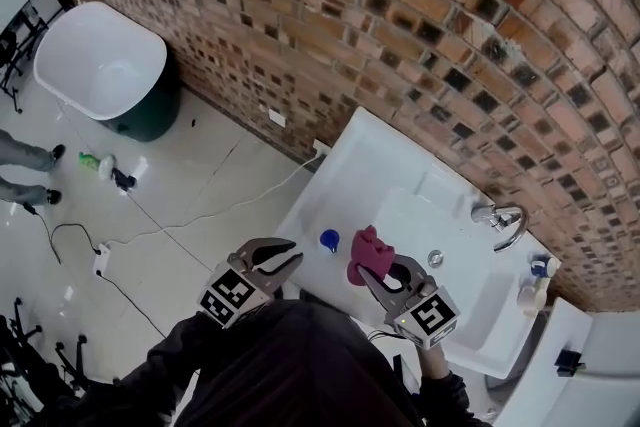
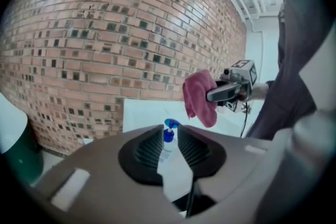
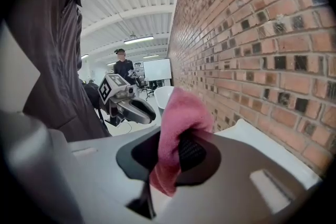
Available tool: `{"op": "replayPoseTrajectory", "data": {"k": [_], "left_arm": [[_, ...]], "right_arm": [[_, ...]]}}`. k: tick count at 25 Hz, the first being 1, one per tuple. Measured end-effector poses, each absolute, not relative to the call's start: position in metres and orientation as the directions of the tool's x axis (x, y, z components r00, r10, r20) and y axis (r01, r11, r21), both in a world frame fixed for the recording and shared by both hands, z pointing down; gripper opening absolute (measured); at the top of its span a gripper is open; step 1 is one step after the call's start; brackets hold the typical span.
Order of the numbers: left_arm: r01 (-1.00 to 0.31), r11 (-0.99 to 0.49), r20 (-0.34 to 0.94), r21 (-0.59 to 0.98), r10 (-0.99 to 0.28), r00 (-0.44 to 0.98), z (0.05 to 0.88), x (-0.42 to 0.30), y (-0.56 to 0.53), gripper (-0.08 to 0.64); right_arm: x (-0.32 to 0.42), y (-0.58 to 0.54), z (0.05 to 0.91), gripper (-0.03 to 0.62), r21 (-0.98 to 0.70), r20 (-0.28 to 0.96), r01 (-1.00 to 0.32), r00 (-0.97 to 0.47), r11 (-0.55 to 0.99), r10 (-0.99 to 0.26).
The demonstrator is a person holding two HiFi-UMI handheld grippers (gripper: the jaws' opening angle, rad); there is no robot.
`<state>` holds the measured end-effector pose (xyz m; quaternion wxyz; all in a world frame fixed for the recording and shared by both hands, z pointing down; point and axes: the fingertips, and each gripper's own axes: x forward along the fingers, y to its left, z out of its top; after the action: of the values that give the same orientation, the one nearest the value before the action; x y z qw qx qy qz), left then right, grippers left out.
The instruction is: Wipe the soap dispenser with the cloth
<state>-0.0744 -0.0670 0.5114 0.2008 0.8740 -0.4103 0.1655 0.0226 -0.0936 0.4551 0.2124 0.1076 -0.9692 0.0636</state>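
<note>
Right tongs (image 1: 383, 275) are clamped on a pink cloth (image 1: 369, 253) — it bunches up past the jaws and hangs below them, over the front edge of the white sink (image 1: 372, 160). Left tongs (image 1: 288, 258) are empty, with only a narrow gap between the jaws, near the sink's left front corner. Soap dispenser (image 1: 329, 240) with a blue pump top stands upright on the sink's left ledge — between the two tongs, touching neither. Brick wall (image 1: 420, 25) behind.
</note>
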Motion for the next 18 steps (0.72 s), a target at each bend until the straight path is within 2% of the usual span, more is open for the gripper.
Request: {"op": "replayPoseTrajectory", "data": {"k": [4, 18], "left_arm": [[-0.787, -0.576, 0.449, 0.22, -0.657, 0.606, 0.51, -0.077, -0.063, 0.08], [-0.77, -0.594, 0.442, 0.232, -0.641, 0.627, 0.506, -0.073, -0.054, 0.079]], "right_arm": [[0.02, -0.09, 0.459, 0.058, -0.047, 0.456, -0.23, -0.871, 0.972, -0.184], [0.015, -0.078, 0.45, 0.058, -0.047, 0.445, -0.247, -0.872, 0.968, -0.201]]}}
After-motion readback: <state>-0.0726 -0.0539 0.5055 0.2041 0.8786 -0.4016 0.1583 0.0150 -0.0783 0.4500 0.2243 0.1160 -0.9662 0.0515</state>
